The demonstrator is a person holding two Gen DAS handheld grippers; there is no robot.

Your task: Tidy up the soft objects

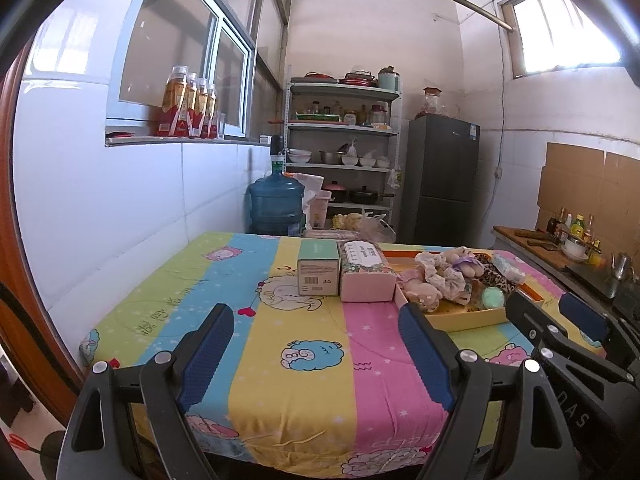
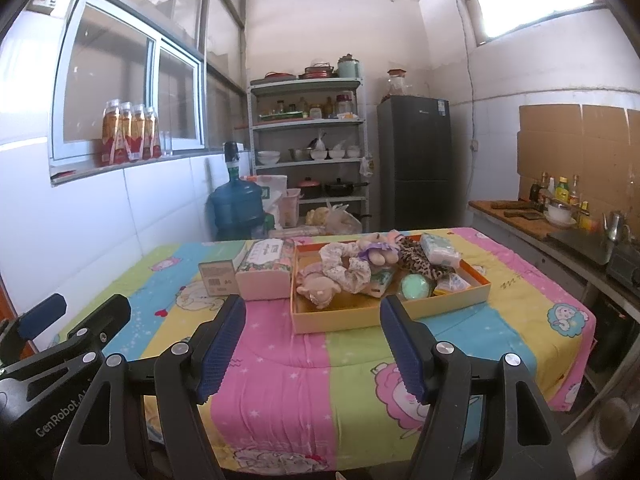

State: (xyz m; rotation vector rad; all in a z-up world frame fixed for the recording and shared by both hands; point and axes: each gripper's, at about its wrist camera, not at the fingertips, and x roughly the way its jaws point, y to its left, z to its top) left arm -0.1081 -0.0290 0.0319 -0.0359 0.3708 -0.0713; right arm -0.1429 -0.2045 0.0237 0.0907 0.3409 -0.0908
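Both the left gripper [image 1: 316, 344] and right gripper [image 2: 312, 340] hang with jaws spread and empty above the near tabletop [image 2: 280, 380]. Beyond the right jaws lies one shallow tray [image 2: 360, 316] heaped with soft toys [image 2: 348, 268]. Just left of it stand two boxes: a floral one [image 2: 264, 276] and a smaller green one [image 2: 218, 278]. Bare striped cloth lies between jaws and tray.
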